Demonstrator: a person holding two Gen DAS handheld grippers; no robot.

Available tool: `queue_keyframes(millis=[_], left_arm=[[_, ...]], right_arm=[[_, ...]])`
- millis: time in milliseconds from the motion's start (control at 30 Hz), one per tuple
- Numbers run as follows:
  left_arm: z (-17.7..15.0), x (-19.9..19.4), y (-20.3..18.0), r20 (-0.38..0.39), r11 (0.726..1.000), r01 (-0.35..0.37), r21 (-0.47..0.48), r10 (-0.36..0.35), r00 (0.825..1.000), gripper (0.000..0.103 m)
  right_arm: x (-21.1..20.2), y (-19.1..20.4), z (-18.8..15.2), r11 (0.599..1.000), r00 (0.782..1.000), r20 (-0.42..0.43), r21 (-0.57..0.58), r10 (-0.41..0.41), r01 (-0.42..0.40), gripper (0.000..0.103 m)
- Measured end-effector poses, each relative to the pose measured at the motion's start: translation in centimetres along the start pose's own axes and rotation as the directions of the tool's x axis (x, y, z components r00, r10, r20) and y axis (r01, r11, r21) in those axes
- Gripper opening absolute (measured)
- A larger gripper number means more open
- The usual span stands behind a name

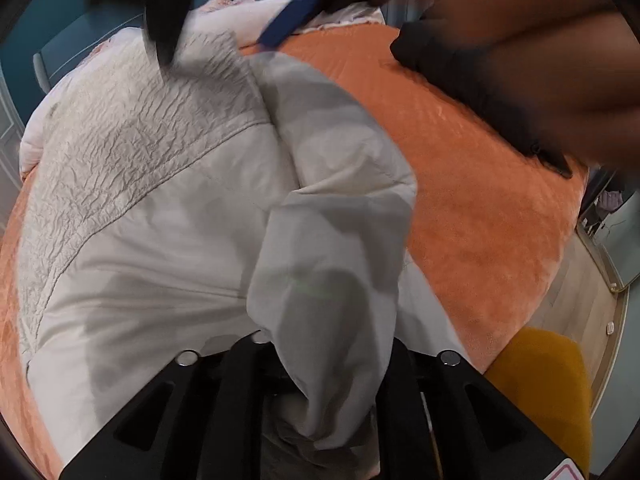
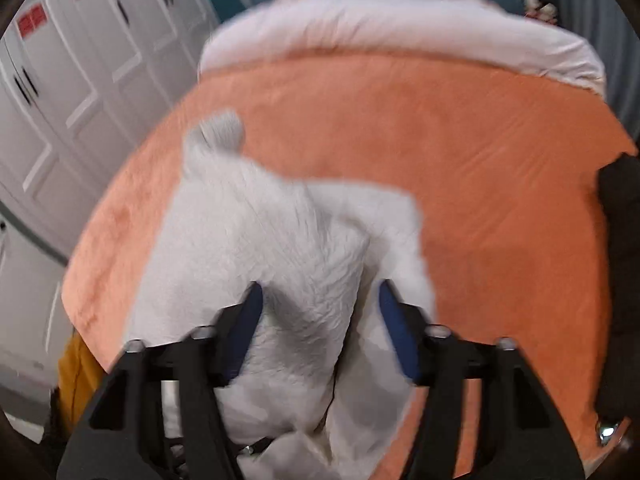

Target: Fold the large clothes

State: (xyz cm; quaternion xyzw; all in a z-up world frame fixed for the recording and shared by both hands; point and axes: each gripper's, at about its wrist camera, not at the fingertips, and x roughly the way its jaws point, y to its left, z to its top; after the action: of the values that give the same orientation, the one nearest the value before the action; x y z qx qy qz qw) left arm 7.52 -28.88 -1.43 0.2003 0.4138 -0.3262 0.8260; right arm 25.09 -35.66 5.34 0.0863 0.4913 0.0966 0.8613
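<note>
A large pale grey-white jacket [image 1: 140, 216] with a crinkled panel lies on the orange bed cover [image 1: 480, 220]. My left gripper [image 1: 320, 380] is shut on a fold of its smooth fabric [image 1: 332, 280], which drapes over and hides the fingertips. The right gripper [image 1: 276, 28] shows at the top of the left wrist view, above the jacket's far edge. In the right wrist view my right gripper [image 2: 320, 300] is open, its blue pads [image 2: 248, 320] either side of the crinkled jacket [image 2: 272, 248], which bunches up between them. That view is motion-blurred.
The orange cover [image 2: 480, 200] spreads far right, with a pale pink duvet [image 2: 400, 36] at the head. A black garment [image 2: 620, 280] lies at the bed's right edge. White wardrobe doors [image 2: 60, 100] stand left. A mustard object [image 1: 552, 384] sits beside the bed, over wooden floor [image 1: 580, 308].
</note>
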Motion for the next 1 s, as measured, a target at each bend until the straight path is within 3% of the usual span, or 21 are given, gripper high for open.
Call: queue_keyframes(millis=[100, 167, 233, 267, 300, 367, 433, 500, 600, 667, 733, 767, 800, 867, 900, 967, 1000], left_arm=[[-0.7, -3.1, -0.3, 0.05, 0.999, 0.05, 0.011, -0.05, 0.997, 0.029], [-1.6, -6.5, 0.0, 0.107, 0.996, 0.084, 0.03, -0.087, 0.99, 0.047], [-2.3, -10.1, 1.3, 0.172, 0.992, 0.123, -0.001, -0.121, 0.978, 0.06], [-2.6, -11.6, 2.3, 0.203, 0.989, 0.147, -0.029, -0.138, 0.969, 0.066], [-2.8, -12.9, 3.4, 0.232, 0.983, 0.172, -0.062, -0.153, 0.961, 0.068], [-3.1, -14.2, 5.8, 0.268, 0.969, 0.198, -0.148, -0.154, 0.951, 0.069], [-3.2, -13.5, 8.1, 0.245, 0.961, 0.162, -0.225, -0.105, 0.964, 0.069], [-3.3, -12.1, 9.5, 0.202, 0.953, 0.099, -0.287, -0.04, 0.979, 0.069], [-3.9, -10.5, 12.0, 0.174, 0.902, 0.145, -0.406, -0.08, 0.982, 0.069], [-4.2, -10.1, 12.3, 0.174, 0.896, 0.154, -0.416, -0.087, 0.981, 0.069], [-4.0, -10.0, 11.5, 0.171, 0.912, 0.134, -0.388, -0.071, 0.983, 0.069], [-4.0, -10.0, 11.2, 0.171, 0.916, 0.129, -0.379, -0.067, 0.983, 0.069], [-3.9, -10.2, 10.9, 0.173, 0.919, 0.126, -0.373, -0.065, 0.983, 0.069], [-4.0, -10.8, 10.4, 0.191, 0.916, 0.147, -0.375, -0.079, 0.978, 0.069], [-3.8, -11.0, 10.3, 0.198, 0.915, 0.149, -0.376, -0.077, 0.977, 0.069], [-4.1, -12.2, 10.9, 0.22, 0.918, 0.132, -0.373, -0.05, 0.974, 0.069], [-3.7, -12.8, 11.2, 0.23, 0.92, 0.116, -0.373, -0.029, 0.973, 0.069]], right_arm=[[0.3, -1.3, -2.4, 1.0, 1.0, -0.028, 0.019, 0.006, -0.005, 0.024], [0.7, -3.3, -2.3, 0.997, 1.0, -0.011, 0.071, 0.004, -0.004, 0.017], [-0.3, -5.4, -2.5, 0.989, 1.0, 0.016, 0.146, 0.015, -0.017, 0.013], [-0.7, -6.5, -3.1, 0.982, 1.0, 0.025, 0.186, 0.013, -0.017, 0.006], [-0.4, -8.6, -4.3, 0.969, 1.0, 0.011, 0.244, -0.027, 0.023, 0.0], [1.4, -11.7, -7.6, 0.945, 0.988, -0.089, 0.293, -0.124, 0.145, 0.0], [3.6, -13.6, -11.1, 0.928, 0.967, -0.203, 0.309, -0.152, 0.211, 0.0], [2.4, -14.6, -13.5, 0.912, 0.979, -0.144, 0.365, -0.142, 0.186, 0.0], [-3.0, -15.0, -14.4, 0.885, 0.991, 0.026, 0.455, -0.128, 0.102, 0.0], [-7.0, -12.9, -13.2, 0.914, 0.987, 0.127, 0.404, -0.097, 0.038, 0.003], [-9.9, -10.0, -11.2, 0.943, 0.98, 0.197, 0.323, 0.011, -0.076, 0.02], [-10.8, -8.0, -9.9, 0.95, 0.972, 0.22, 0.278, 0.083, -0.144, 0.055], [-11.2, -7.0, -9.2, 0.951, 0.966, 0.226, 0.253, 0.122, -0.179, 0.083], [-10.3, -3.9, -7.3, 0.944, 0.95, 0.208, 0.186, 0.232, -0.271, 0.085], [-9.4, -3.0, -6.7, 0.942, 0.95, 0.189, 0.179, 0.249, -0.282, 0.085], [-5.8, -1.1, -5.6, 0.951, 0.97, 0.11, 0.196, 0.219, -0.237, 0.085], [-4.0, -0.5, -5.2, 0.953, 0.976, 0.07, 0.214, 0.206, -0.216, 0.075]])
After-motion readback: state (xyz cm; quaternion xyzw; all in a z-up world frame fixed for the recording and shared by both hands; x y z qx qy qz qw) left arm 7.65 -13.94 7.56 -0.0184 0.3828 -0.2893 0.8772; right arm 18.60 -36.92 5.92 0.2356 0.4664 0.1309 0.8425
